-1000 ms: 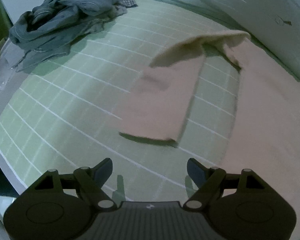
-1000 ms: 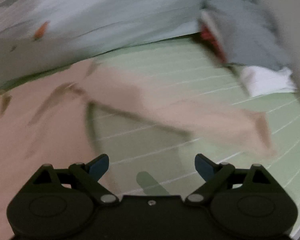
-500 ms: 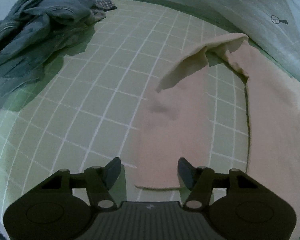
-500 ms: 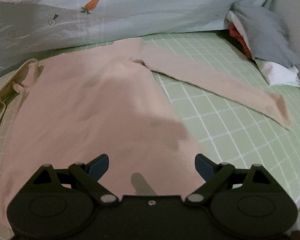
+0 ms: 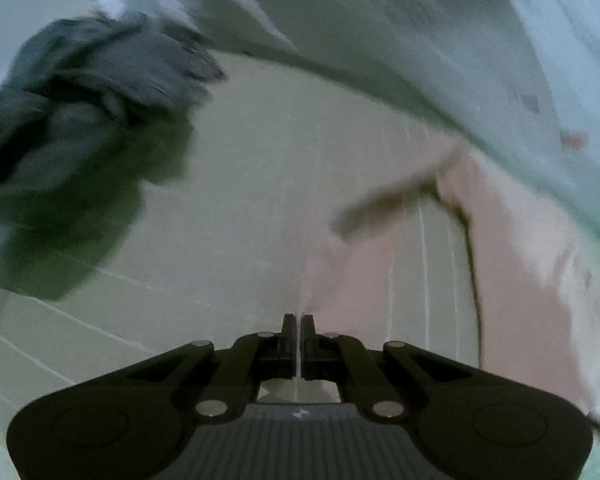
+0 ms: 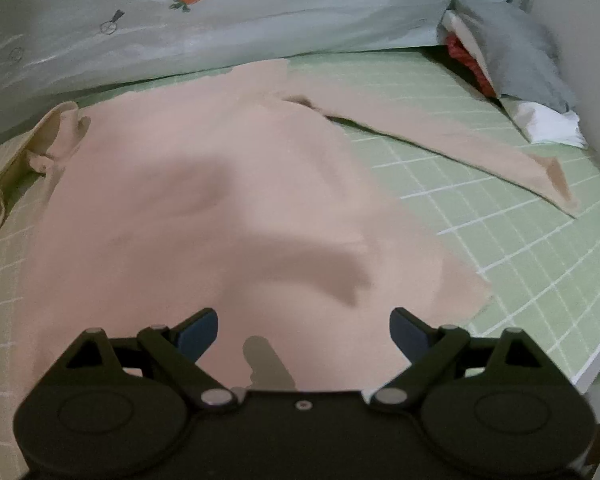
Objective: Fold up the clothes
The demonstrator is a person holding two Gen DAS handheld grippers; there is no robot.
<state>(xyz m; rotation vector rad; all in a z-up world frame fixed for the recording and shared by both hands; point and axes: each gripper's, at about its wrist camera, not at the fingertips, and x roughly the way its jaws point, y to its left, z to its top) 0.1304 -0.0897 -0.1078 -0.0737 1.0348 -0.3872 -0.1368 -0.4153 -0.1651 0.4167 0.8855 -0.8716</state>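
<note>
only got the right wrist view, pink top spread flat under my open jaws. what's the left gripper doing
Observer: The left gripper has just been closing and is now shut on the cuff end of a sleeve of the pink top. The fabric tapers right into the closed tips, though that view is blurred.
Operator: anything else lying over on that side
Observer: Yes, a heap of dark grey-blue clothes sits far to the left of that sleeve, clear of it.
</note>
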